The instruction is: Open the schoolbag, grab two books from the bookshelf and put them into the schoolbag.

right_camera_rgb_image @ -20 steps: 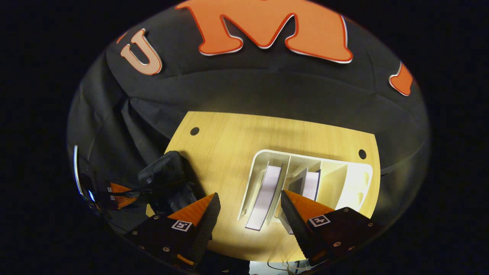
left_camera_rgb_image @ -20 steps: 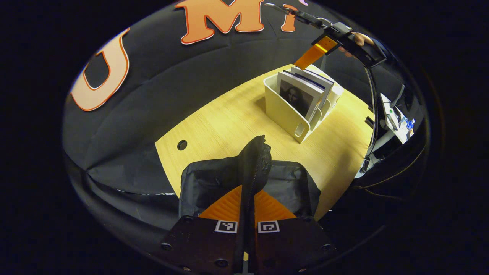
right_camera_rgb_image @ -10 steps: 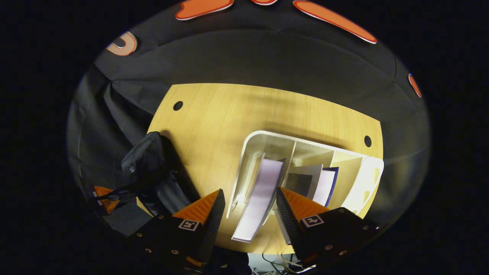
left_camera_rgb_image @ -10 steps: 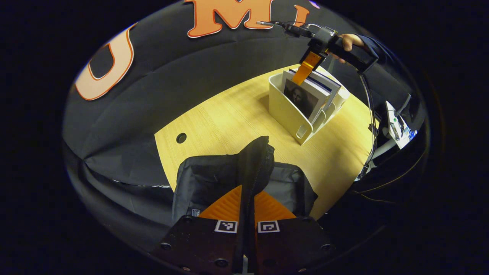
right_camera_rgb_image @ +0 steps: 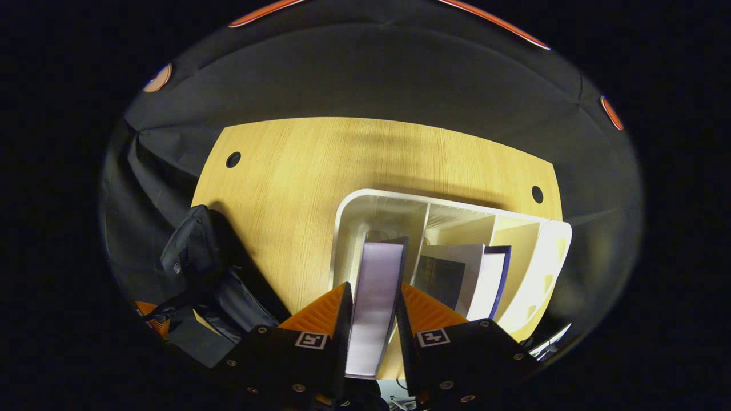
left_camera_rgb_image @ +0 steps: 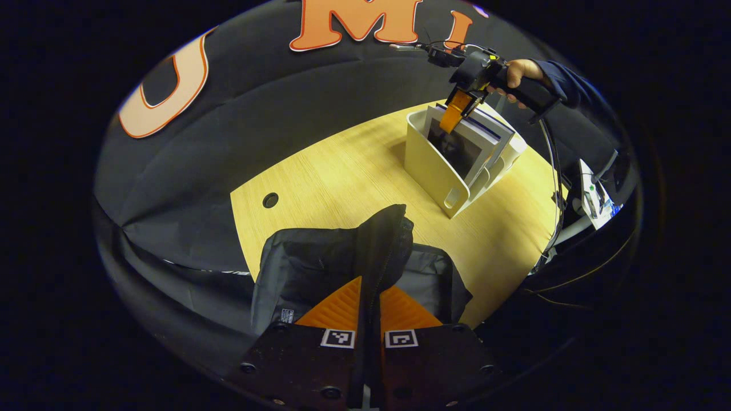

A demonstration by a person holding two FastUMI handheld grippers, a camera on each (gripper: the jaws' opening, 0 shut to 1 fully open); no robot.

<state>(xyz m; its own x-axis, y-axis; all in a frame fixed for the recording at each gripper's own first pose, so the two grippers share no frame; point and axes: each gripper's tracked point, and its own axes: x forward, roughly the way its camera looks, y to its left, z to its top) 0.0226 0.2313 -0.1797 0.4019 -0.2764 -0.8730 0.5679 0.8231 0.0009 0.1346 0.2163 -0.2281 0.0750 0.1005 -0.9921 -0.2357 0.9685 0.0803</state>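
over the last second the right gripper [right_camera_rgb_image: 372, 302] has come down over the white bookshelf [right_camera_rgb_image: 348, 220] and narrowed its fingers around the first book [right_camera_rgb_image: 374, 297], which stands in the shelf's leftmost compartment as the right gripper view shows it. a second ago those fingers were spread wide above the shelf; now each one lies flush against a face of the book, so the gripper appears to be holding it, though how firmly it presses is hard to tell from here. in the left gripper view the same gripper [left_camera_rgb_image: 451, 114] reaches down into the shelf from above, held by a hand [left_camera_rgb_image: 517, 77].

this means the first pick looks nearly made: the book is clasped but sits in its slot, not yet lifted.

the book stands upright on its lower edge, its top edge facing up toward the gripper. its long axis runs from the near side of the shelf toward the tabletop's far edge, parallel to the dividers. a second book [right_camera_rgb_image: 457, 277] leans in the next compartment to the right.

the bookshelf sits toward the far right corner of the tabletop [right_camera_rgb_image: 297, 171]. the black schoolbag [left_camera_rgb_image: 342, 268] rests at the near left edge. the left gripper [left_camera_rgb_image: 370, 308] is closed on a raised fold of the bag's opening edge [left_camera_rgb_image: 385, 240], holding the bag up and open.
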